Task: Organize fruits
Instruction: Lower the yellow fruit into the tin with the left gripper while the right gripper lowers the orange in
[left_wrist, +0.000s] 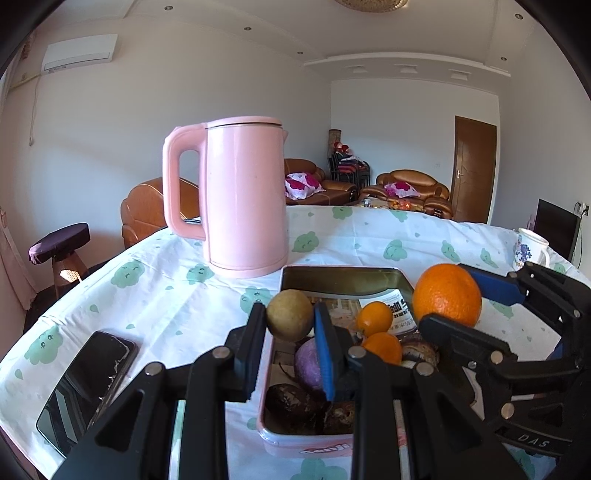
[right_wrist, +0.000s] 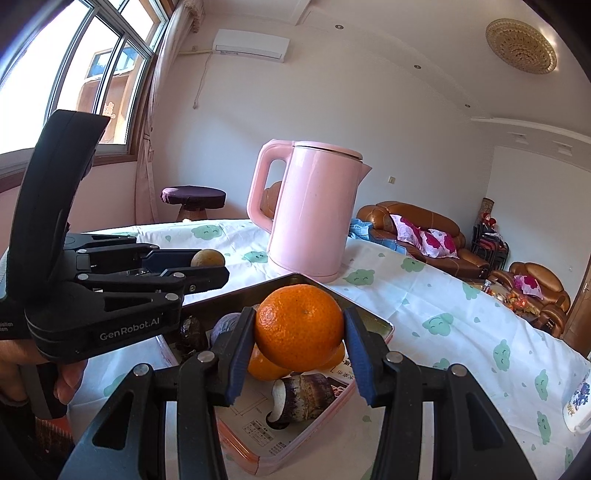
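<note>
The left claw (left_wrist: 290, 325) is closed on a small brown-yellow fruit (left_wrist: 290, 314) and holds it above the pink tin (left_wrist: 306, 439) on the desk (left_wrist: 177, 295). The right claw (right_wrist: 299, 350) grips a big orange (right_wrist: 298, 326) above the same tin. Inside the tin lie two small oranges (left_wrist: 373, 318), a purple root (left_wrist: 308, 363) and dark pieces. A pink kettle (left_wrist: 243, 199) stands behind the tin

I saw the pink kettle (left_wrist: 245, 199) was smooth, softly glossy plastic. The tin tray (left_wrist: 343, 277) had shiny metal walls and a paper lining. The big orange (right_wrist: 299, 328) looked dimpled, the tablecloth (left_wrist: 166, 295) matt cloth.
</note>
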